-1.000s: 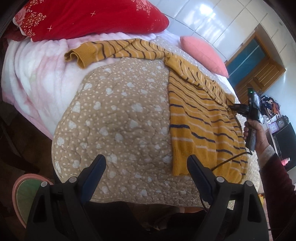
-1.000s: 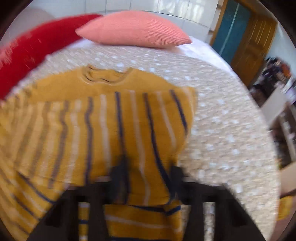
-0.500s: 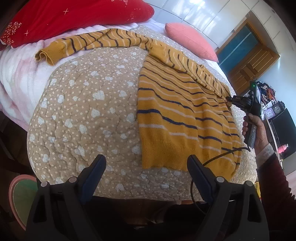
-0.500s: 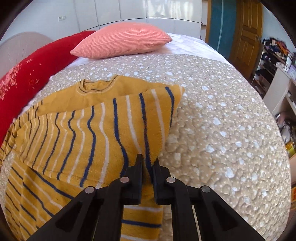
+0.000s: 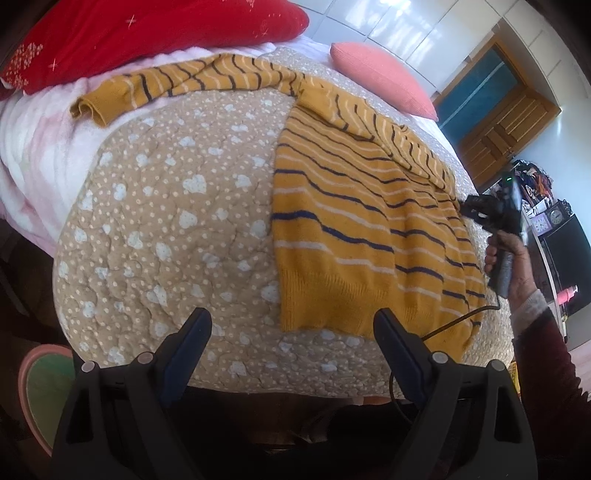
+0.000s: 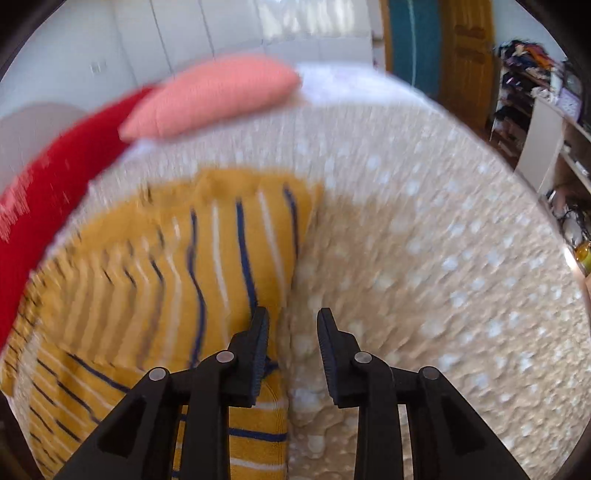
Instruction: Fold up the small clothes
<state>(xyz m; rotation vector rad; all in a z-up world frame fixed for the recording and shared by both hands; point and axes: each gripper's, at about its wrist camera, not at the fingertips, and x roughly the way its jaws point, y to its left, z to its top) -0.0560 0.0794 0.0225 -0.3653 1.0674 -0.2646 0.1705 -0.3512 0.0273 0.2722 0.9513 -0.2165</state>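
Observation:
A mustard sweater (image 5: 354, 218) with navy and white stripes lies on the bed, one side folded over its body and one sleeve (image 5: 177, 85) stretched toward the far left. My left gripper (image 5: 291, 332) hangs open over the bed's near edge, just short of the sweater's hem, holding nothing. My right gripper (image 6: 291, 328) sits at the sweater's (image 6: 207, 280) right edge with its jaws opening; only quilt shows between the pads. In the left wrist view the right gripper (image 5: 471, 212) is held by a hand beside the sweater.
The bed wears a tan quilt (image 5: 166, 206) with white dots and hearts. A red cushion (image 5: 147, 33) and a pink pillow (image 5: 384, 81) lie at the far end. A white-pink blanket (image 5: 33, 147) is at left. A wooden door (image 5: 502, 125) and cluttered shelves (image 6: 535, 110) stand to the right.
My right gripper was shut on the folded-over sweater edge; its jaws have parted and the fabric now lies on the bed beside the left finger. The left gripper shifted sideways, staying open.

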